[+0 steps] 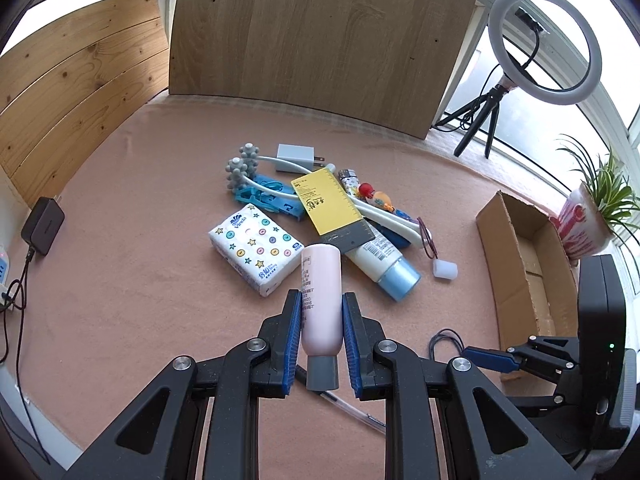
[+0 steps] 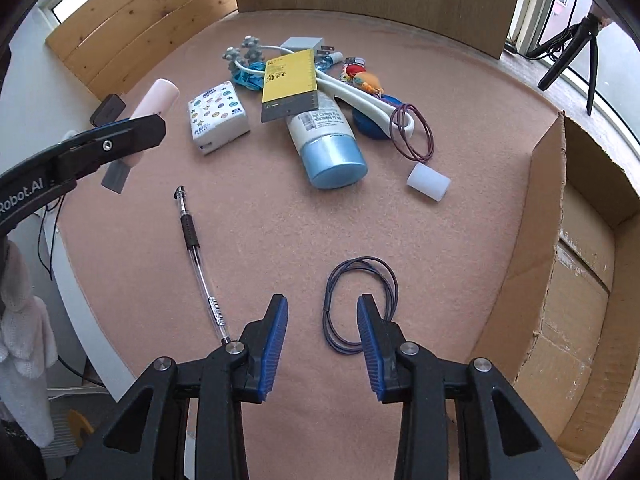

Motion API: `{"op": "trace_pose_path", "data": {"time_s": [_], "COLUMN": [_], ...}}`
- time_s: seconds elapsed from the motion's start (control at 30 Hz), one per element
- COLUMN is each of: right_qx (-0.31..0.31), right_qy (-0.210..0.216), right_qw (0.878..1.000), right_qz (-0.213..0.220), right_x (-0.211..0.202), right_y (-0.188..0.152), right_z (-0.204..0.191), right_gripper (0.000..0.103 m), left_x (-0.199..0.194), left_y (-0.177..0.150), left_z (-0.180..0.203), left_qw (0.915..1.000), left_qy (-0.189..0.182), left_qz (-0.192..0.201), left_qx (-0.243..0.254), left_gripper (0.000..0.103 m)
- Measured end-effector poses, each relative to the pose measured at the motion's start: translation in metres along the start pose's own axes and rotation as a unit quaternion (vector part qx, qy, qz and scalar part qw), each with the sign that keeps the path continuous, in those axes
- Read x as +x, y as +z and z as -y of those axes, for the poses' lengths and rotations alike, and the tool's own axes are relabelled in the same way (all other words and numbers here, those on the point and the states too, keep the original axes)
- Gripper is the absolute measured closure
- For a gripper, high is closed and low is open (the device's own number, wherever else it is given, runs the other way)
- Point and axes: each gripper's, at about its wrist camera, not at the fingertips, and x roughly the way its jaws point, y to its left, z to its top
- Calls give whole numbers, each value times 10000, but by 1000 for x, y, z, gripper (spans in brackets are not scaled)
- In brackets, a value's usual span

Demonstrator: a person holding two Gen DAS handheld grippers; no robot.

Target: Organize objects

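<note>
Ahead of your right fingers and off to their right stands the cardboard box point(image 2: 576, 264), open on top, the likely home for everything here. Your left gripper point(image 1: 321, 320) is clamped on the pink bottle point(image 1: 320, 300), pads squeezing its body just above the grey cap; the bottle runs along the fingers, cap toward you, base pointing out at the pile. It looks like light, smooth plastic that gives a little, so a mid-body hold is right, and too hard a squeeze could make it slip.

Beyond its base lies the tissue pack point(image 1: 256, 248), soft and crushable. The pen point(image 2: 202, 268) lies just left of your right fingers, its long axis running away from you, tip at the near end; stiff, thin, prone to roll.

Your right gripper point(image 2: 322, 344) has its jaws apart, gripping nothing. The dark hair tie point(image 2: 360, 304) lies flat on the mat at the fingertips, one pad point(image 2: 370, 344) over its loop. It is limp and thin: pinch one strand low against the mat.
</note>
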Motion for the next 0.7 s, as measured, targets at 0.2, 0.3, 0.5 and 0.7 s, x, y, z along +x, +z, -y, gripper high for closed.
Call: {"op": "trace_pose_path", "data": {"time_s": [0.2,0.3,0.5,0.7], "right_qx": [-126,-316,-474,79], "right_qy": [-137,-291,-238,250], "right_qw": [9994,9986,9982,9996], "right_qz": [-302,-322,-295,-74], "right_x": [18,22,20,-3], "right_y": [0,-2,-7,-17], "right_z": [-2,-8,-11,10], "right_gripper": [79,81,99,99], "left_x": [-2,-2,-5,-11], "left_y": [-3,-4,-7,-9], "left_z": [-11,-13,-12,-7], "left_qw": [9999,9999,9999,9999], "left_qy": [-33,-53,-89,-111], "left_qz": [7,0,-1,45], "left_qx": [-110,-114,-106,-70], "left_gripper": [82,82,82,82]}}
